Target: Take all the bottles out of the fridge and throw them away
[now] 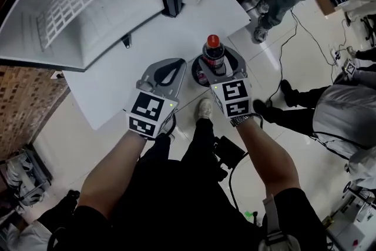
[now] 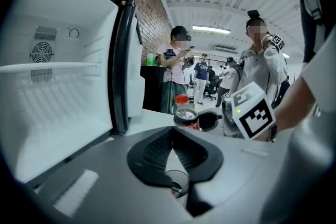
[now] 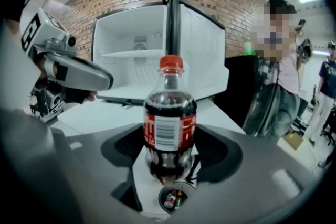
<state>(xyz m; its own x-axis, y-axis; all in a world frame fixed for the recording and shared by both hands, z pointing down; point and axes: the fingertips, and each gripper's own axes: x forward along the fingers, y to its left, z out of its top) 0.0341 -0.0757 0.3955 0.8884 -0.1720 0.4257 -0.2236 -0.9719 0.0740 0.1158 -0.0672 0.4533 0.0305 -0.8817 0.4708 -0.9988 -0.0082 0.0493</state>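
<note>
A cola bottle (image 1: 214, 51) with a red cap and red label stands upright between the jaws of my right gripper (image 1: 216, 65), which is shut on its lower body. The right gripper view shows the bottle (image 3: 169, 126) dead centre in that gripper (image 3: 170, 152). My left gripper (image 1: 178, 62) hovers just left of it, jaws shut with the tips touching and nothing held; in its own view the left gripper (image 2: 171, 129) points past the bottle (image 2: 185, 113). The white fridge (image 1: 88, 9) stands open at the upper left. Its shelf (image 3: 134, 53) looks bare.
The fridge door (image 3: 202, 50) hangs open to the right of the cabinet. A white panel (image 1: 111, 82) lies below the fridge. Several people stand to the right, one close by (image 1: 346, 114). Cables (image 1: 294, 26) trail over the tiled floor. A brick wall (image 1: 23, 103) is at left.
</note>
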